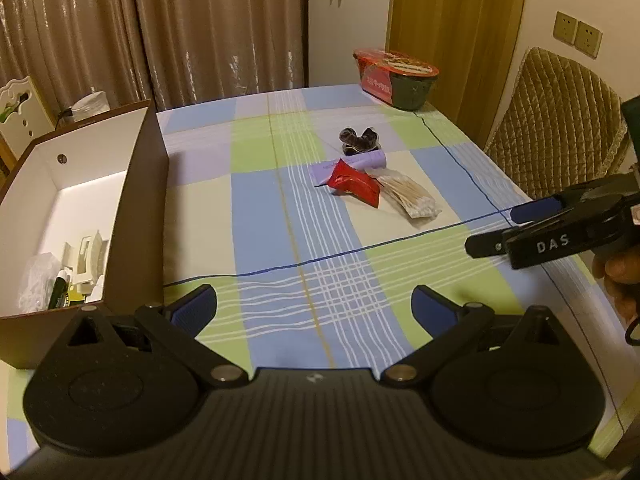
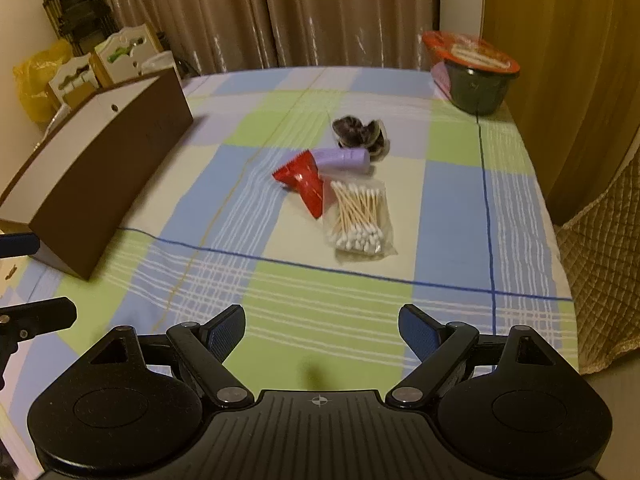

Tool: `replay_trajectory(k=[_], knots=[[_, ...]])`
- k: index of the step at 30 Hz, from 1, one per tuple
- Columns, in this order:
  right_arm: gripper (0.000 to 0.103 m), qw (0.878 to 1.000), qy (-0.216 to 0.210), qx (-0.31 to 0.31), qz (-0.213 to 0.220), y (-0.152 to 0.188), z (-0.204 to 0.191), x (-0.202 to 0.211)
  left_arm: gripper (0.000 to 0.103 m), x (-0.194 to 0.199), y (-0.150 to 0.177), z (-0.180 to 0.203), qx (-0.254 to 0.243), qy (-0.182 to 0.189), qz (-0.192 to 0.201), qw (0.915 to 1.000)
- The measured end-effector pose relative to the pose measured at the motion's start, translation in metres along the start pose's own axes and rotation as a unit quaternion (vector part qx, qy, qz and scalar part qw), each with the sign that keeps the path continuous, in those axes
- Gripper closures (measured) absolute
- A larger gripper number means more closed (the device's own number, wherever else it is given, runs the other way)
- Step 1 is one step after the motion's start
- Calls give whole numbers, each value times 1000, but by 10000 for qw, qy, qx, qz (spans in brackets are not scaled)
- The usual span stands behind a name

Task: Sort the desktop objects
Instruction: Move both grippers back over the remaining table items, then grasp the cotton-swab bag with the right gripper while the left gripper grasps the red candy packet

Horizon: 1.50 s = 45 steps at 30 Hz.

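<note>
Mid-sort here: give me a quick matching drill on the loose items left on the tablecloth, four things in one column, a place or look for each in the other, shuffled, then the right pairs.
Things:
1. cotton swab bag
2. red packet
3. purple tube
4. instant noodle bowl

Descriptions:
A. far right corner of the table, apart from the pile
B. clear plastic, white tips showing, nearest the right tongs
C. crinkled foil, lying over one end of the tube
D. lying on its side just in front of the dark hair scrunchie

Pairs: 1-B, 2-C, 3-D, 4-A
</note>
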State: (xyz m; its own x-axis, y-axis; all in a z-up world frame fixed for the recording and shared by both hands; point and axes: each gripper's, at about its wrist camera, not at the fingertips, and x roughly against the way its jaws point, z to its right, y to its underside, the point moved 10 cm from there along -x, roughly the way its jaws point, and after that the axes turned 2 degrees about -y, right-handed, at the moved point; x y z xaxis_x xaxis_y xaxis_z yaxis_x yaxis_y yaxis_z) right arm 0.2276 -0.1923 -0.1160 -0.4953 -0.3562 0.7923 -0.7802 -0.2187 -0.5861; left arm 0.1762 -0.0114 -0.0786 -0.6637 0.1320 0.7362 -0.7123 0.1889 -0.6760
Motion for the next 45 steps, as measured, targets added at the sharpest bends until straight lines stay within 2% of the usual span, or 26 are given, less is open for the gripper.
replay_trajectory(k=[11, 21, 22, 24, 32, 33, 34, 35, 37, 40, 45], knots=[[17, 10000, 97, 16, -15, -12, 12, -12, 1, -22, -6, 2, 19, 111, -170, 9998], [17, 9993, 104, 343, 54, -51, 25, -67, 1, -42, -16, -6, -25, 43, -262, 9996], [28, 9993, 83, 352, 35, -54, 27, -73, 1, -44, -17, -6, -29, 36, -271, 9996], [39, 9993, 29, 379, -21, -58, 30, -86, 1, -47, -19, -9, -4, 14, -284, 9996], [40, 9989, -25, 438, -193, -64, 41, -120, 1, -58, -19, -13, 133, 6, -361, 9993], [52, 9989, -30, 424, -206, -64, 42, -122, 1, -60, -20, -12, 132, 12, -370, 9992], [60, 9989, -27, 410, -223, -64, 44, -124, 1, -61, -20, -12, 130, 19, -380, 9992], [61, 9990, -16, 400, -218, -64, 44, -124, 1, -63, -20, -11, 127, 26, -390, 9992], [73, 9991, 6, 381, -209, -64, 45, -125, 1, -66, -21, -10, 121, 40, -410, 9991], [81, 9989, 60, 417, -202, -64, 46, -123, 1, -72, -24, -7, 88, 71, -416, 9991], [83, 9995, 66, 315, -41, -63, 51, -103, 1, -87, -37, 0, 1, 164, -348, 9993]])
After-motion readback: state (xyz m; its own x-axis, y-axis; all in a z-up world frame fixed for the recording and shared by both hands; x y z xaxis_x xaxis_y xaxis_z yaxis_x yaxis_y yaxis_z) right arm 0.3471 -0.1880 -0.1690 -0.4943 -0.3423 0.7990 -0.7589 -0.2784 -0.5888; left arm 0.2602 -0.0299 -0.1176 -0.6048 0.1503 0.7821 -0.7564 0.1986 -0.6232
